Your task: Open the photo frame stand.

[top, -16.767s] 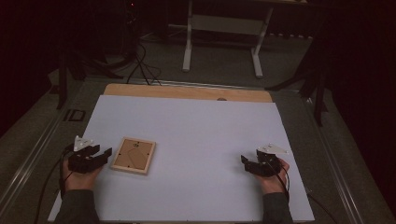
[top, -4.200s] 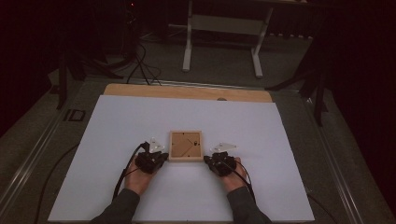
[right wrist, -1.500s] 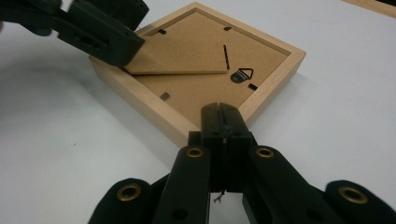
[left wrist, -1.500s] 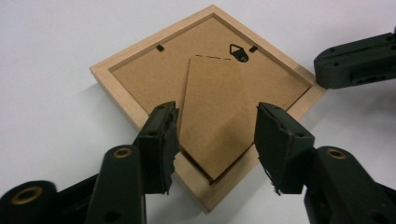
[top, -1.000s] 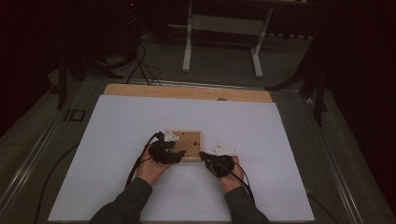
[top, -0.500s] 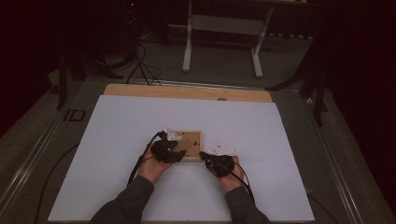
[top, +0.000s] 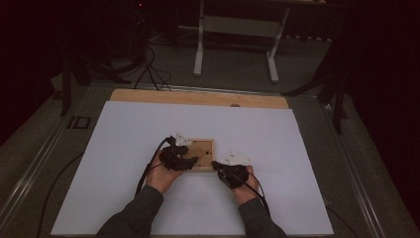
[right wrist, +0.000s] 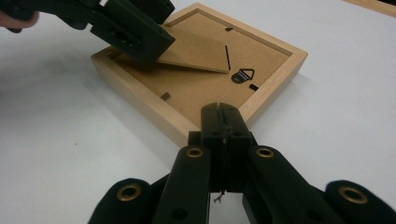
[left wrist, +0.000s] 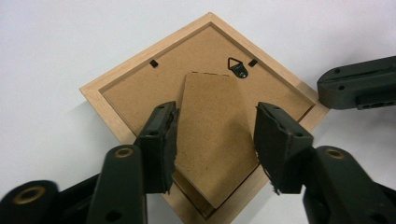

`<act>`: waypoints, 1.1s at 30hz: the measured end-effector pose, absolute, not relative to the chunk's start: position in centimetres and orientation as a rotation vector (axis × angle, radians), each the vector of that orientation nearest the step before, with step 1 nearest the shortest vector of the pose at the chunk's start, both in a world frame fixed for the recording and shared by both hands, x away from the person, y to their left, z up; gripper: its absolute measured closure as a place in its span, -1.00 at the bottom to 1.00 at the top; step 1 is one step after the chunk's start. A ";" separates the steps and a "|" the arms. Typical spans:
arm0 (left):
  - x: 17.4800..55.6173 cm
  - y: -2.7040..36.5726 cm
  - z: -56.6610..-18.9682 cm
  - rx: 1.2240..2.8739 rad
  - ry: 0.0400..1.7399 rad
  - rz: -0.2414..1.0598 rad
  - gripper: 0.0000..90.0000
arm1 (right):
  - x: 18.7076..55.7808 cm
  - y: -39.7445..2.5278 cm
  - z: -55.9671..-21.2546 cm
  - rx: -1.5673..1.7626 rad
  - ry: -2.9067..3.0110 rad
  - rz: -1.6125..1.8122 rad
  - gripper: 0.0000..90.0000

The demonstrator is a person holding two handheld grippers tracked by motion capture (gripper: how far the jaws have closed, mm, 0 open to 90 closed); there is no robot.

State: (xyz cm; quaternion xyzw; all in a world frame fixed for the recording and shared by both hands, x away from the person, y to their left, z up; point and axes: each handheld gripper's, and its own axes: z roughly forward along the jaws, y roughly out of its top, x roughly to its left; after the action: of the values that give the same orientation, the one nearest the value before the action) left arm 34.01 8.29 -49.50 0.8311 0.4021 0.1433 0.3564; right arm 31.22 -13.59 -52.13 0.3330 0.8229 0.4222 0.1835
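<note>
A light wooden picture frame lies face down mid-table, its brown backing and hanger hook showing. The cardboard stand flap is tilted up off the backing. My left gripper reaches over the frame, jaws wide, and grips the flap by its two side edges. It also shows in the right gripper view, at the top left. My right gripper is shut on nothing, its tips against the frame's near corner. Its body shows at the right of the left gripper view.
The frame rests on a white sheet that covers most of the table. A wooden strip runs along the far edge. Beyond it stand a white table leg frame and cables on the floor.
Little has moved in the last second. Much earlier the frame lay at the left and both hands were far apart; now both grippers are at the frame in the middle.
</note>
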 end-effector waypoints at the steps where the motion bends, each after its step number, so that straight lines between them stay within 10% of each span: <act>1: 33.8 8.3 -49.5 2.151 1.034 0.377 0.03 | 31.2 -13.6 -52.1 0.940 2.321 1.191 1.00; 33: 34.3 9.0 -48.7 2.106 1.117 0.240 0.08 | 31.2 -13.6 -52.1 0.921 2.318 1.183 1.00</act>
State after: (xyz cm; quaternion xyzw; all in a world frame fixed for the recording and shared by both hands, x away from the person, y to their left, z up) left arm 34.29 8.99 -48.66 0.8187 0.4340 0.0931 0.3643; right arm 31.24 -13.58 -52.12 0.3277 0.8245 0.4206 0.1892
